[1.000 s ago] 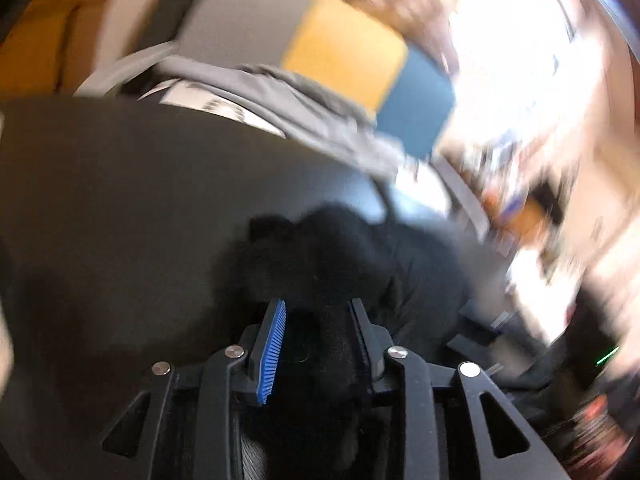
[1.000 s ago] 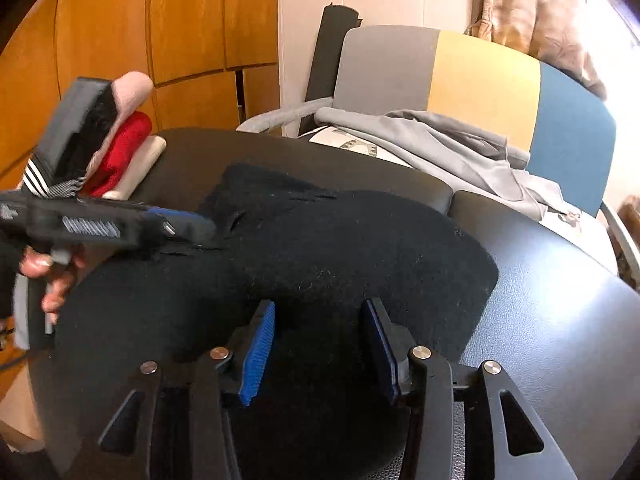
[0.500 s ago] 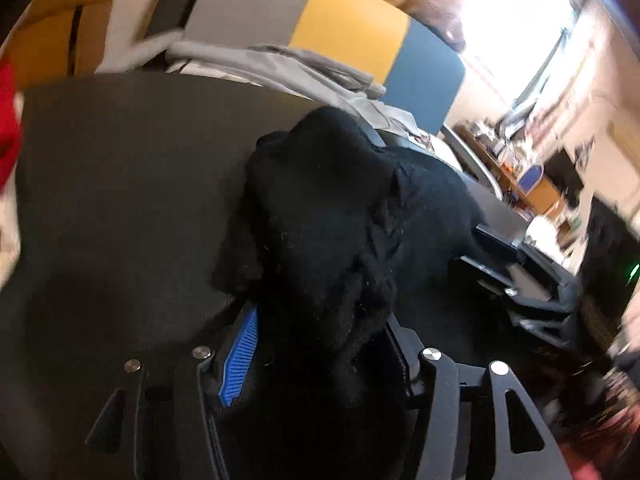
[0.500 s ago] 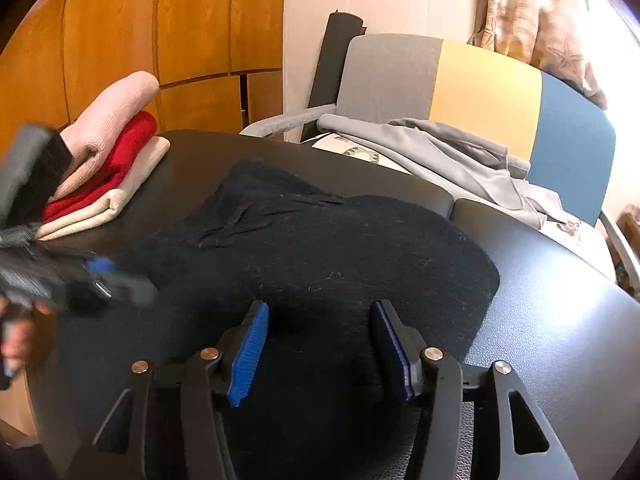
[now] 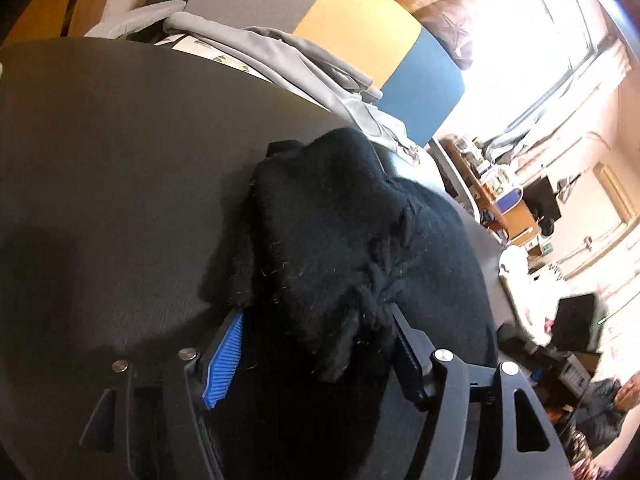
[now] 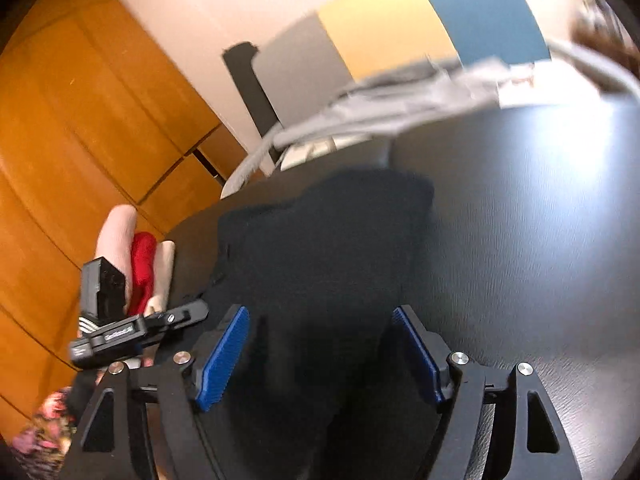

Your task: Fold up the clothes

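Note:
A black knit garment (image 5: 352, 248) lies bunched on the dark table (image 5: 112, 168). My left gripper (image 5: 316, 340) has its jaws spread wide, with thick folds of the garment filling the space between them and draped over the fingers; whether the pads press on it is hidden. The same garment (image 6: 320, 256) lies in the right wrist view. My right gripper (image 6: 320, 344) is open, its blue pads (image 6: 222, 356) apart on either side of the cloth at its near edge. The left gripper body (image 6: 132, 328) shows at the left there.
A grey hoodie (image 5: 288, 52) lies on a grey, yellow and blue chair (image 5: 360, 28) behind the table. A stack of folded pink, red and cream clothes (image 6: 140, 256) sits at the table's left edge. Wooden cabinet doors (image 6: 80, 128) stand behind.
My left gripper opened wider and came in under the bunched garment. My right gripper tilted and rolled, and its jaws stayed open over the cloth.

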Action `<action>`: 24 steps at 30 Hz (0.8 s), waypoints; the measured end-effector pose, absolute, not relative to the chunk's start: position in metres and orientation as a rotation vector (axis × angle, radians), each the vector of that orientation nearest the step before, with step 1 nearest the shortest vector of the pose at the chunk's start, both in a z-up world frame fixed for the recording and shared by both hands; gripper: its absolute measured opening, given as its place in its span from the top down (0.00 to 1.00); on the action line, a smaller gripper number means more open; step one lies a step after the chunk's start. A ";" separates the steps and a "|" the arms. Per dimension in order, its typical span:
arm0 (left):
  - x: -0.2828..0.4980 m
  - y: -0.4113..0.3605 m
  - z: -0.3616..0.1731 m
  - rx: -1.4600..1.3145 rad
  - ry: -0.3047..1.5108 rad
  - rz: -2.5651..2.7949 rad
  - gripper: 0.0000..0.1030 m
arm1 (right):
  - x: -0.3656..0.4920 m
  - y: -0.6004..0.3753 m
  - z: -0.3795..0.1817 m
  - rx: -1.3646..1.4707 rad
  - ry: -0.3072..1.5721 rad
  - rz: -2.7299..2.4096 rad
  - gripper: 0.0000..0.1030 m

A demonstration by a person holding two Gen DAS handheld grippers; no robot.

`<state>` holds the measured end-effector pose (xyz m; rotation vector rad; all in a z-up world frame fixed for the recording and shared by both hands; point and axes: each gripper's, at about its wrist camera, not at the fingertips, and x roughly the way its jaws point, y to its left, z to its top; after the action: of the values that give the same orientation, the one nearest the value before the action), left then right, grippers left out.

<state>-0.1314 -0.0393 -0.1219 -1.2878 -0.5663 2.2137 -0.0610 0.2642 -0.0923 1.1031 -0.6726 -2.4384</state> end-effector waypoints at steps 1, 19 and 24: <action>-0.136 -0.041 -0.124 -1.287 -0.614 2.199 0.34 | -0.064 0.266 -0.098 1.108 -0.732 -2.416 0.27; -0.086 -0.052 -0.127 -1.338 -0.611 2.106 0.57 | -0.081 0.243 -0.118 1.211 -0.728 -2.288 0.51; -0.067 -0.066 -0.132 -1.329 -0.752 2.006 0.48 | -0.046 0.264 -0.122 1.204 -0.750 -2.221 0.54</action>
<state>-0.0665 -0.0661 -0.1316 -1.3290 -0.7524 2.0060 -0.0457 0.2642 -0.1216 1.2037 -0.7502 -2.2209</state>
